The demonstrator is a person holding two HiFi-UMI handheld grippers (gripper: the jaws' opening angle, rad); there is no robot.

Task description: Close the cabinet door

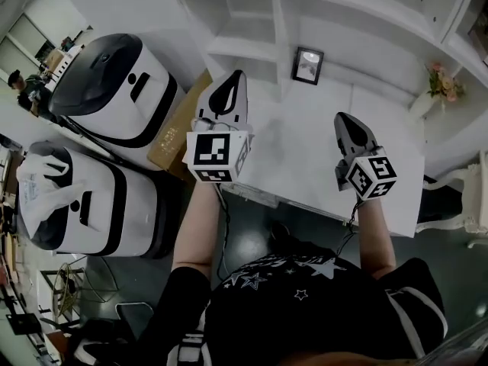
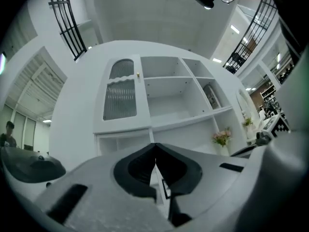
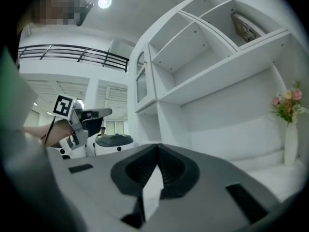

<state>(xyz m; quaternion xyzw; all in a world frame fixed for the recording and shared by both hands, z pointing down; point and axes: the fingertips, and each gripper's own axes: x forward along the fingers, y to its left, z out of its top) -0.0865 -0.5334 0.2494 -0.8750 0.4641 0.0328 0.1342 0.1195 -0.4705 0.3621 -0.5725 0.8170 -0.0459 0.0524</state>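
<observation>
The white cabinet (image 2: 164,95) has open shelves and, at its upper left, one ribbed-glass door (image 2: 120,96) with a small gold knob (image 2: 138,74). That door lies flush with its frame; the right gripper view shows it edge-on (image 3: 141,81). My left gripper (image 1: 238,75) hangs over the white counter's left end, jaws together, nothing between them, well short of the door. My right gripper (image 1: 341,117) is over the counter's right half, tips also meeting on nothing. The left gripper (image 3: 89,114) appears in the right gripper view, off to the left.
A framed picture (image 1: 308,65) leans at the back of the white counter (image 1: 305,166). A vase of pink flowers (image 1: 440,82) stands at its right end. Two white-and-black machines (image 1: 114,90) and a cardboard box (image 1: 177,132) stand left of the counter; a white chair (image 1: 474,204) is at the right.
</observation>
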